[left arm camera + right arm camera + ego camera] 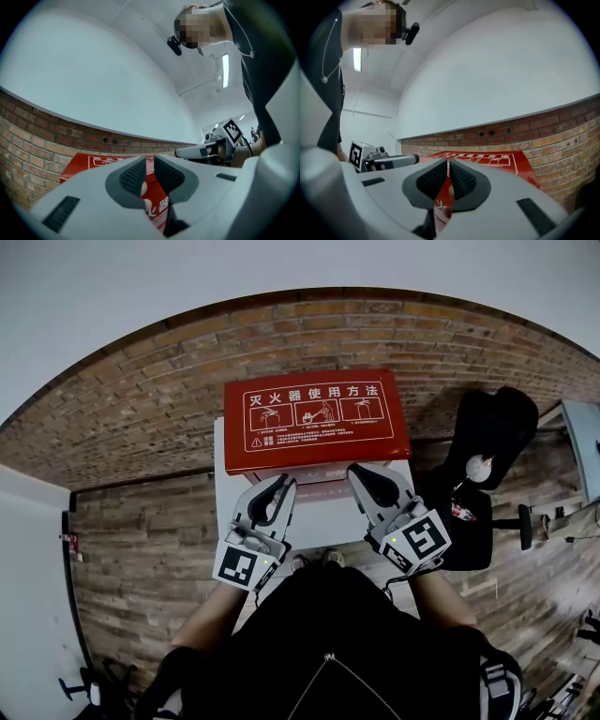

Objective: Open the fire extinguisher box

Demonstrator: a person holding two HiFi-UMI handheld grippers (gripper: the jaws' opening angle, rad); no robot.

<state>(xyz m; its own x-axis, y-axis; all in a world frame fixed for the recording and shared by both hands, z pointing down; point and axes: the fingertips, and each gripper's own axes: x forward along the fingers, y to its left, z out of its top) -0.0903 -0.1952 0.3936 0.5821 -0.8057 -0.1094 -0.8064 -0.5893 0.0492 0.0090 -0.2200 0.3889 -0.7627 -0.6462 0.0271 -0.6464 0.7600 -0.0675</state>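
Bearing white print, red fire extinguisher box [317, 418], perhaps ajar; left hand-held gripper [149, 164] parted, right hand-held gripper [448, 165] closed.

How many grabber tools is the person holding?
2. The left gripper is at the front left of the red box. The right gripper is at its front right. None look hidden.

The red fire extinguisher box lid [317, 418] bears the white heading "灭火器使用方法"; smaller print is illegible.
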